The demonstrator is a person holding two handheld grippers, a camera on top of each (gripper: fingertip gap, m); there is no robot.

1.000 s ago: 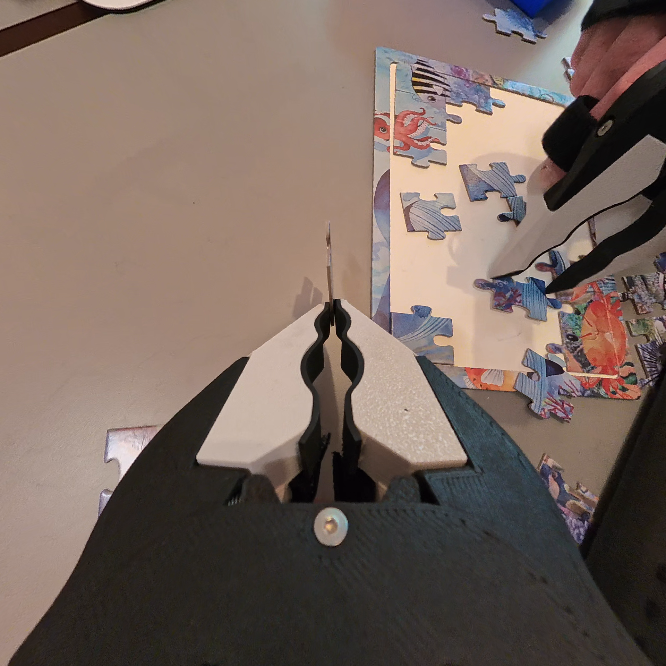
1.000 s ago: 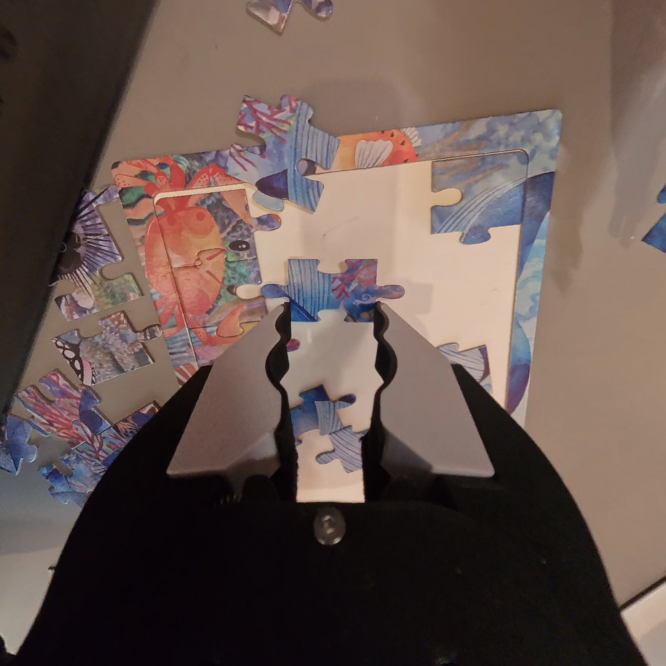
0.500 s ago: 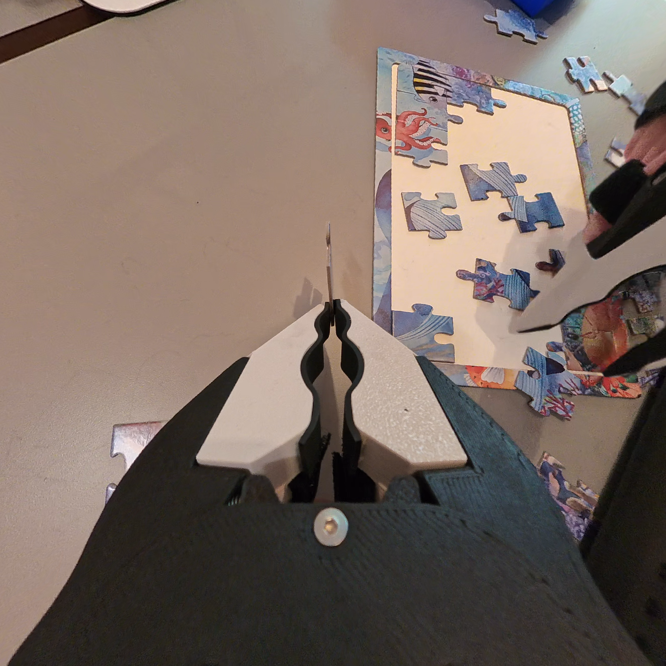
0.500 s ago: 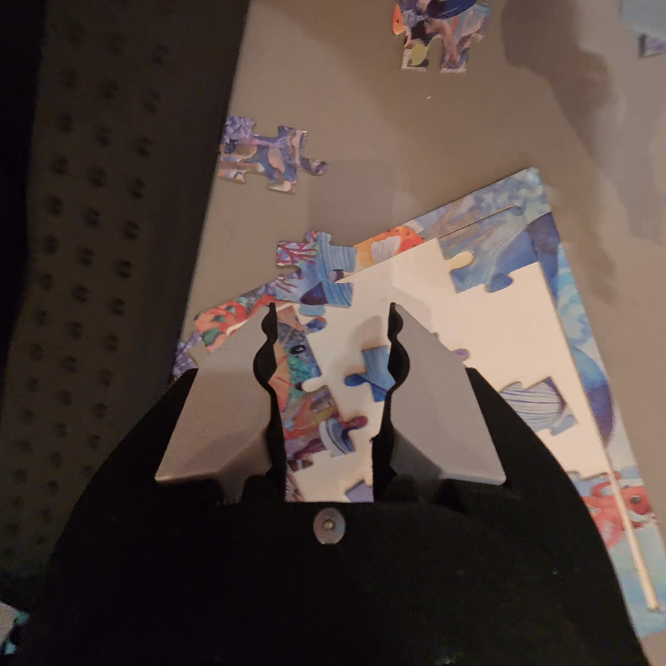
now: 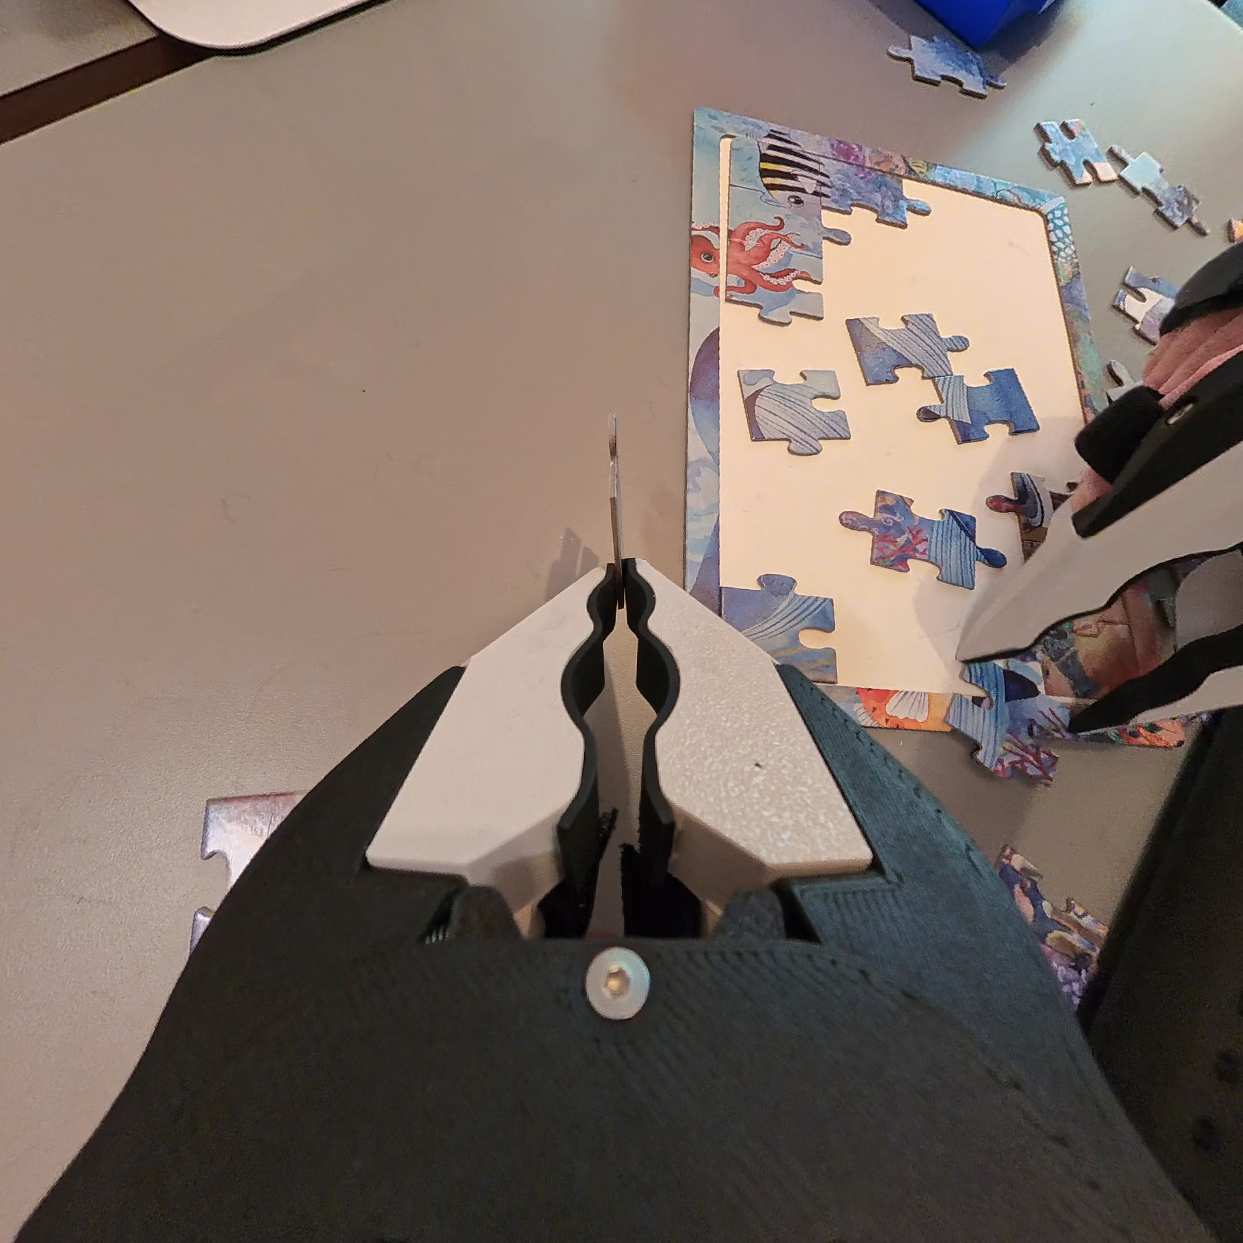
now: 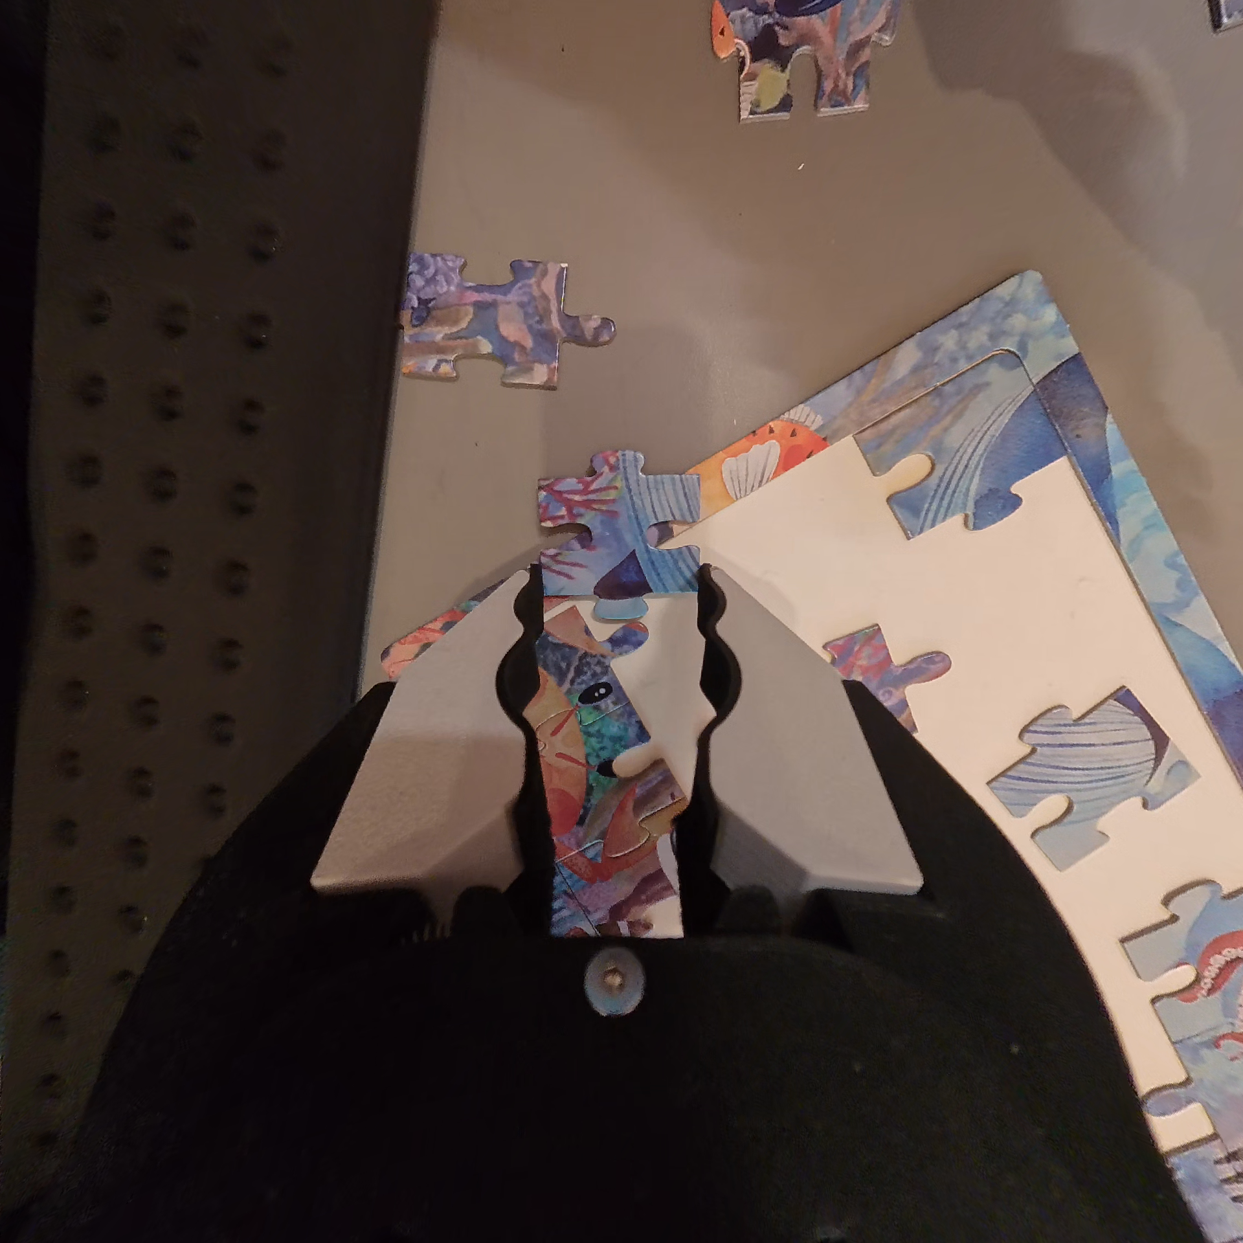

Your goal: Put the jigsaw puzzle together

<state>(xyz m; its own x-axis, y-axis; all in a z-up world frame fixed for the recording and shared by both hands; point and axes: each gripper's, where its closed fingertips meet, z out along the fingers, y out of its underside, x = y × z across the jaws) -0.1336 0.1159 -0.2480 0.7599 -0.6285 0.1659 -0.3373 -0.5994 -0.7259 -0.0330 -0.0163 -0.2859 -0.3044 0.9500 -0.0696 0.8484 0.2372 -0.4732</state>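
Observation:
My left gripper point(image 5: 619, 572) is shut on a thin puzzle piece point(image 5: 613, 498), held edge-on above the bare table left of the puzzle tray point(image 5: 699, 403). The tray holds a joined octopus corner point(image 5: 767, 255), a crab corner and several loose blue pieces point(image 5: 794, 417). My right gripper point(image 6: 619, 578) is open and empty, low over the crab pieces point(image 6: 578, 740) at the tray's point(image 6: 874, 605) near corner. A blue-and-coral piece point(image 6: 619, 531) lies just past its tips, overlapping the tray edge. The right gripper also shows in the left wrist view point(image 5: 1015, 693).
Loose pieces lie on the table around the tray point(image 5: 1076, 148), point(image 6: 484, 323), point(image 6: 800, 54). One piece point(image 5: 235, 827) lies partly under my left gripper. A dark perforated surface point(image 6: 168, 471) stands close beside the right gripper. A blue box point(image 5: 989, 13) stands at the far edge. Spacing between my two grippers at the tips: around 15 centimeters.
My right gripper has left the middle of the tray and come to the crab corner. The blue-and-coral piece inside the tray shifted slightly left. My left gripper has not moved.

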